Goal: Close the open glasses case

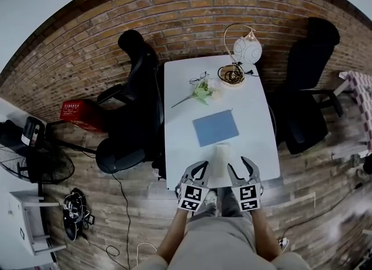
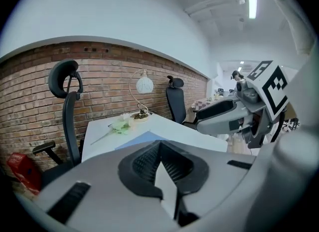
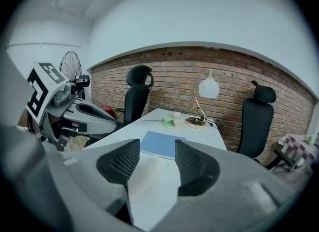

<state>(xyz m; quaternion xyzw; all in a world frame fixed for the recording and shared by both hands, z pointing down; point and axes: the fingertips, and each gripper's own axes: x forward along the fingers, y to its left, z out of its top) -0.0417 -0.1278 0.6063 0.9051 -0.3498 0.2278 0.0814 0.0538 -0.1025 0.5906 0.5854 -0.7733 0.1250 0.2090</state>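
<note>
The left gripper (image 1: 198,172) is squeezed shut and empty. The right gripper (image 1: 244,170) is spread apart. The white glasses case (image 1: 221,157) lies between them.

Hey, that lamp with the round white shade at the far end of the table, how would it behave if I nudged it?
Probably top-heavy: the white globe hangs from a thin arched stem over a small round base, so it may tip or sway. The globe looks like glass, likely fragile.
</note>
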